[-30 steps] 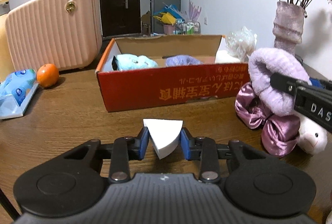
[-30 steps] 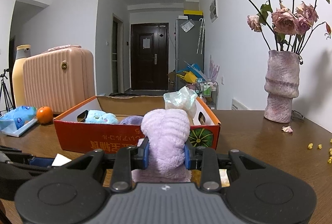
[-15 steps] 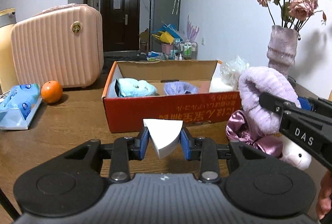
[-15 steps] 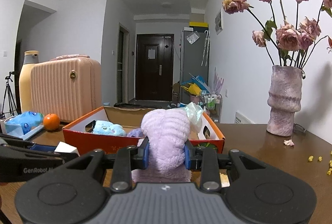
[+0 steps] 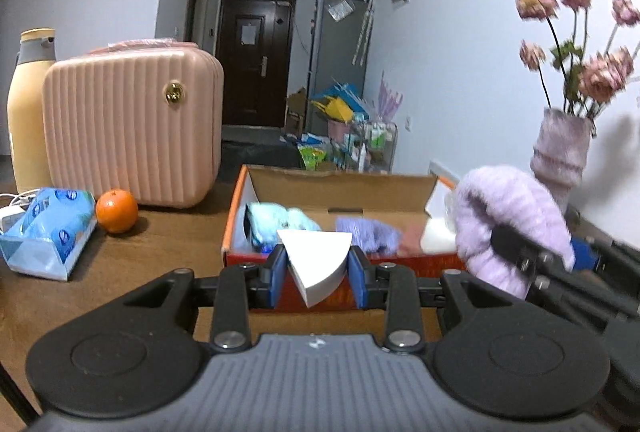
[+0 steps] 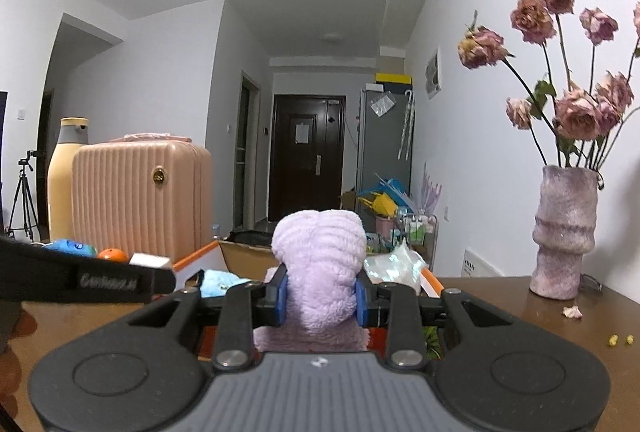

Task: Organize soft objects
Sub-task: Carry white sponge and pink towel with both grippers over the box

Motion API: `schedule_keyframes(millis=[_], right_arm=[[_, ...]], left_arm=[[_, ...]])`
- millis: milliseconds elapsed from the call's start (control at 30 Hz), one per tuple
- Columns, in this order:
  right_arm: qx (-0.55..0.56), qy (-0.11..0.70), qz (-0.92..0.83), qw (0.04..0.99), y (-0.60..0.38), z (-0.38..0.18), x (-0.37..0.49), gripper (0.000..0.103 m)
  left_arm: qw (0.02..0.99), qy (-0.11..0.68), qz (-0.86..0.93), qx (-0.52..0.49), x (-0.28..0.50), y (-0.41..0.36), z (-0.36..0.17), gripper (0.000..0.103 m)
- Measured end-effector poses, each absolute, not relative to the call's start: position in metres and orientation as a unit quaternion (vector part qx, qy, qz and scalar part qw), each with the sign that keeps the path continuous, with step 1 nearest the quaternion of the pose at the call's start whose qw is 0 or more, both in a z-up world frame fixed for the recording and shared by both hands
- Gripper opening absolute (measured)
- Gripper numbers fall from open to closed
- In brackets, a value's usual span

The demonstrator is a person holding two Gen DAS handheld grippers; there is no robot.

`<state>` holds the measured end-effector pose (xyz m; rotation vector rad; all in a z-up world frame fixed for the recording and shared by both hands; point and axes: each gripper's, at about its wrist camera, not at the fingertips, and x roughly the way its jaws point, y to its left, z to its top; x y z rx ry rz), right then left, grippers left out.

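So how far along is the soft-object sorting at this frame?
Partly done. The orange cardboard box already holds a light blue plush and a purple fuzzy item. In hand: the left gripper is shut on a white wedge sponge, and the right gripper is shut on a lilac fluffy item. Neither is in the box yet. Any leftovers are out of view.

White sponge; lilac plush; red box.

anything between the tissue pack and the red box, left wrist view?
Left wrist view: just an orange on the bare tabletop, beside the tissue pack; nothing else before the red box.
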<state>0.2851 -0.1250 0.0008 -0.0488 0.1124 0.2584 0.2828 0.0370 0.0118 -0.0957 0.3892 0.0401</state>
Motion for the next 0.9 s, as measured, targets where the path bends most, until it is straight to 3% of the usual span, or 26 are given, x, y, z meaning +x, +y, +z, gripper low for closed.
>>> schedule_keyframes(millis=[900], right_arm=[[0.022, 0.076, 0.092, 0.993, -0.076, 0.008, 0.397, 0.03]], left_arm=[[0.982, 0.147, 0.071, -0.098, 0.389, 0.067, 0.034, 0.034]])
